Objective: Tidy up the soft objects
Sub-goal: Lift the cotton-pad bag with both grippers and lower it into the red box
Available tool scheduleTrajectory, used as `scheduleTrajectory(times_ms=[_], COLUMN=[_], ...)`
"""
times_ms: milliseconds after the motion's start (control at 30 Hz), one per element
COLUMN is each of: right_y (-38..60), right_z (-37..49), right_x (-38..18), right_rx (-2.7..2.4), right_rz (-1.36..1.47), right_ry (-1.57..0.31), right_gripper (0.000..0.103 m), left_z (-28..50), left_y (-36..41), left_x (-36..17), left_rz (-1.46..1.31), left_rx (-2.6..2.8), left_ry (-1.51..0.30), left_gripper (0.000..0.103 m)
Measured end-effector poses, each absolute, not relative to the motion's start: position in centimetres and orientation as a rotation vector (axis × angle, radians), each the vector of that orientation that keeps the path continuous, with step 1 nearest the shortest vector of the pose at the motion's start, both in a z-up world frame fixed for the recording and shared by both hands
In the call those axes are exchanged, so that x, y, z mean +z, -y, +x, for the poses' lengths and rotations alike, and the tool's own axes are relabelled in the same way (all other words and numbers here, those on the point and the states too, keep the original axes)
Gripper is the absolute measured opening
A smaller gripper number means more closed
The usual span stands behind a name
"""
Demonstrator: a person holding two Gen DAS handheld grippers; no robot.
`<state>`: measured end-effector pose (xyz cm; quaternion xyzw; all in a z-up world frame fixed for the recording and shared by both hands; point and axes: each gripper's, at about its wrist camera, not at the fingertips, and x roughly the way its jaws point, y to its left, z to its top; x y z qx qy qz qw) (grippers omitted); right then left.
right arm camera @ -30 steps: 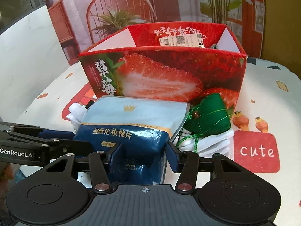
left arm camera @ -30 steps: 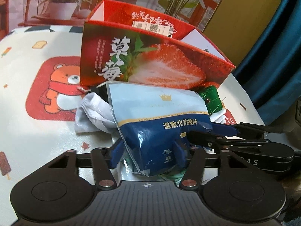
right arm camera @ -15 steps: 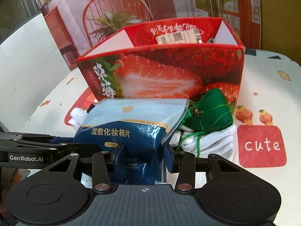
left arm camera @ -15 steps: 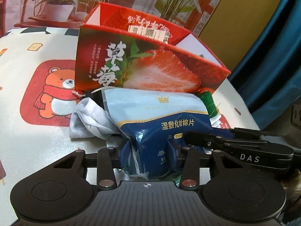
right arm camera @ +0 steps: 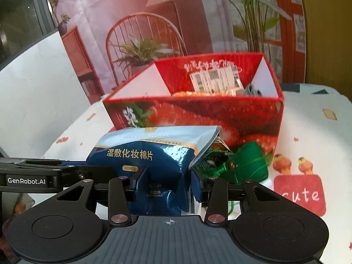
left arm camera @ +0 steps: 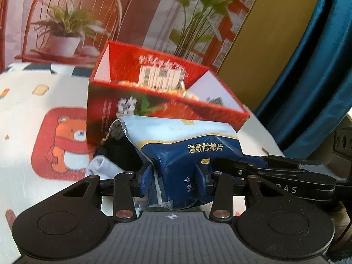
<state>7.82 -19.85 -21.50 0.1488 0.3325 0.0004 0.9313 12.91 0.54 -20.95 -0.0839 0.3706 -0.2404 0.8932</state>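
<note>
Both grippers are shut on a blue and pale cotton pad bag (left arm camera: 189,151), held up off the table. My left gripper (left arm camera: 175,178) pinches its lower end from one side; my right gripper (right arm camera: 164,184) pinches it from the other side, where the bag (right arm camera: 151,154) also shows. Behind it stands the open red strawberry box (left arm camera: 176,107), also in the right wrist view (right arm camera: 198,114), with some items inside. A green pouch (right arm camera: 248,162) lies right of the bag. White and black cloth (left arm camera: 103,162) lies left of it.
The table has a white cartoon cloth with a red bear patch (left arm camera: 63,140) and a red "cute" patch (right arm camera: 301,193). A blue curtain (left arm camera: 319,66) hangs at the right. A printed backdrop with a chair and plants stands behind the table.
Both grippers have closed on the bag and lifted it. The views now sit higher, showing into the box. The cloth and green pouch stayed on the table.
</note>
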Motion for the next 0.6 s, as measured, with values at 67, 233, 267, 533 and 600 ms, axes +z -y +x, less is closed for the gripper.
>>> scheduleTrajectory(times_ms=[67,233,267,533,600], right_y=[19.9,20.0,20.0,20.5,20.8], right_z=[7.8,8.2,8.3,9.2,9.6], right_x=[-20.9,-19.1,-18.7,-15.2,-14.0], right_rx=[0.001,0.005,0.006,0.017,0.019], right_rz=[0.301,0.282,0.278,0.244,0.240], right_ry=[-0.665,-0.631,-0.623,-0.549,-0.524], right_gripper=[0.039,0.039,0.039,0.039,0.039], left_z=[12.9,13.2,13.2,13.4,13.6], left_y=[-0.6,-0.7,-0.7,-0.4,-0.2], left_x=[-20.4,-18.8,-18.4,-15.2,-14.3], left_rz=[-0.176,-0.181,-0.178,-0.157,-0.153], left_rx=[-0.504,-0.512,-0.513,-0.527,-0.526], left_ry=[-0.753,-0.719,-0.708,-0.603,-0.575], left_gripper=[0.044,0.044,0.044,0.044,0.044])
